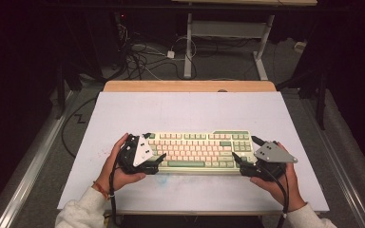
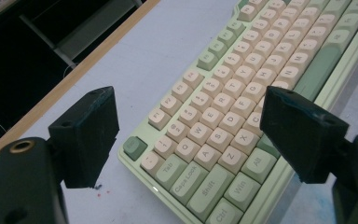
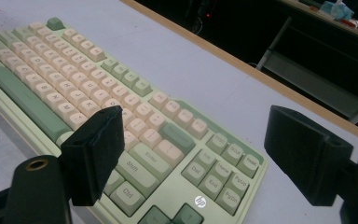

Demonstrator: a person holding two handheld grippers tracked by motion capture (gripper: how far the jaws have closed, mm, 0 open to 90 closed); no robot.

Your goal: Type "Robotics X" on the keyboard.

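A pale green keyboard [image 1: 197, 151] with cream and green keys lies flat on the near half of the white table top [image 1: 185, 109]. My left gripper [image 1: 154, 146] is open at the keyboard's left end. In the left gripper view, the left gripper [image 2: 189, 100] has one jaw past the far edge and the other over the near edge of the keyboard [image 2: 242, 84]. At the right end my right gripper [image 1: 246, 148] is open too. In the right gripper view, the right gripper [image 3: 193, 116] has its jaws spread wide over the navigation keys of the keyboard [image 3: 74, 84].
A wooden strip [image 1: 190, 86] borders the far side of the table. Beyond it stand the white legs of another desk [image 1: 188, 47], with a tangle of cables [image 1: 138, 57] on the floor. White surface stretches behind the keyboard. Both hands rest near the front edge.
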